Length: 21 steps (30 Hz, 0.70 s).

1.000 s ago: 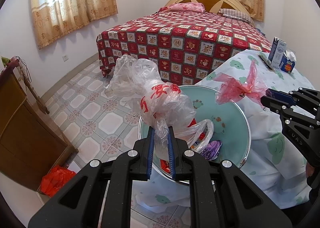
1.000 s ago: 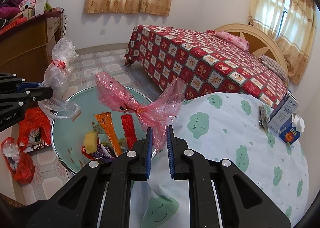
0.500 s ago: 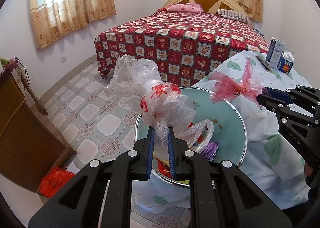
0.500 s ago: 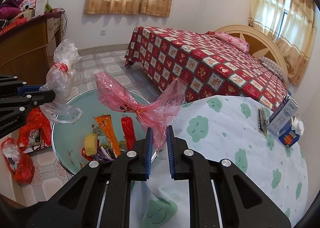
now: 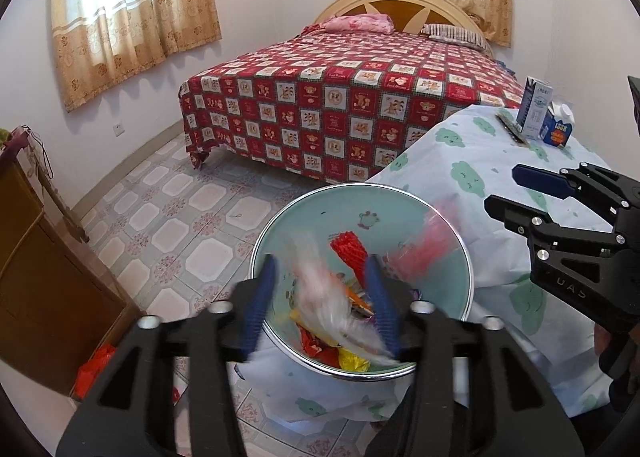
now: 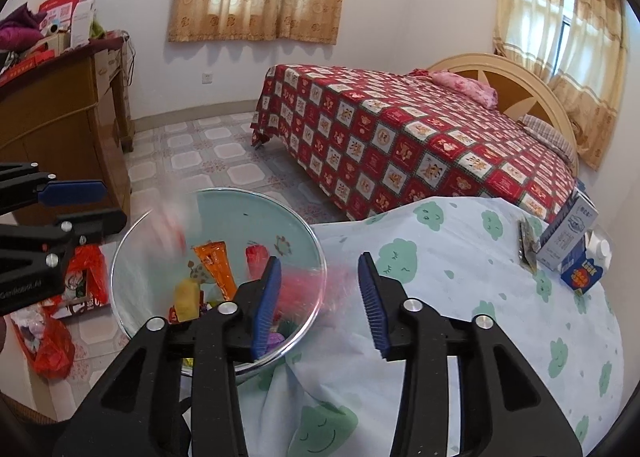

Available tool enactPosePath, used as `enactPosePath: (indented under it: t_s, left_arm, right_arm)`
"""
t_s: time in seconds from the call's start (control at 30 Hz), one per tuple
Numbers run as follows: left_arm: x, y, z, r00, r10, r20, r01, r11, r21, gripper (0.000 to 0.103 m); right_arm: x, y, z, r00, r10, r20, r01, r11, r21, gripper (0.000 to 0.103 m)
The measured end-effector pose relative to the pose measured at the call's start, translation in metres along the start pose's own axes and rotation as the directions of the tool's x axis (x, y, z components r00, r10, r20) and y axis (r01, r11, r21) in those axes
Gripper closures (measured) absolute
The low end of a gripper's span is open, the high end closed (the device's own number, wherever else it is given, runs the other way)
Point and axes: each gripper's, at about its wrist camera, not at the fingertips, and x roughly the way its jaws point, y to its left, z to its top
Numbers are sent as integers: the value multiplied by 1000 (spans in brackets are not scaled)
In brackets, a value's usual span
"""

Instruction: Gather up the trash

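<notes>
A teal enamel basin (image 5: 360, 201) with a metal rim stands at the table's edge and holds several wrappers, among them an orange one (image 6: 216, 265) and a red one (image 6: 256, 257). My left gripper (image 5: 320, 297) hangs over it, jaws opening. A clear plastic bag (image 5: 332, 305) falls as a white blur between them, untouched by the pads. My right gripper (image 6: 318, 289) is over the basin's right rim (image 6: 320, 257), jaws opening too. The pink plastic bag (image 6: 304, 285) drops loose as a blur between them. Each gripper shows in the other's view: right (image 5: 502, 189), left (image 6: 114, 203).
The table (image 6: 460, 277) wears a white cloth with green clouds; milk cartons (image 6: 568, 237) stand at its far right. A bed with a red quilt (image 6: 400, 137) lies behind. A wooden cabinet (image 6: 60, 117) stands left, with red bags (image 6: 52, 345) on the tiled floor.
Both grippers have opened and let go of their bags. The clear bag and the pink bag now fall blurred toward the basin. The hands have barely moved.
</notes>
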Motion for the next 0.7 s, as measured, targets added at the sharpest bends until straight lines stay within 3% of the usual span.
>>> enactPosePath:
  t_s: [0.07, 0.13, 0.27, 0.33, 0.47, 0.7]
  left_arm:
    - [-4, -4, 0, 1000, -6, 7, 6, 1000, 4, 50]
    - [-10, -4, 0, 1000, -12, 21, 12, 1000, -2, 41]
    - [-30, -3, 3, 997, -15, 72, 17, 1000, -18, 37]
    - [-41, -2, 5, 994, -8, 105, 11, 999, -30, 28]
    - [-61, -5, 10, 987, 12, 163, -9, 1000, -19, 27]
    - [-77, -8, 13, 981, 0, 195, 2, 1000, -9, 24]
  right_arm:
    - [-8, -4, -1, 1000, -2, 16, 2, 1000, 19, 55]
    - [-14, -7, -3, 1000, -1, 26, 0, 999, 32, 49]
    - [-39, -16, -12, 998, -21, 60, 17, 997, 71, 47]
    - [-57, -21, -17, 995, -46, 85, 39, 995, 91, 44]
    - [-81, -27, -22, 990, -79, 121, 65, 992, 112, 44]
    - [-108, -35, -24, 978, -115, 172, 93, 987, 132, 41]
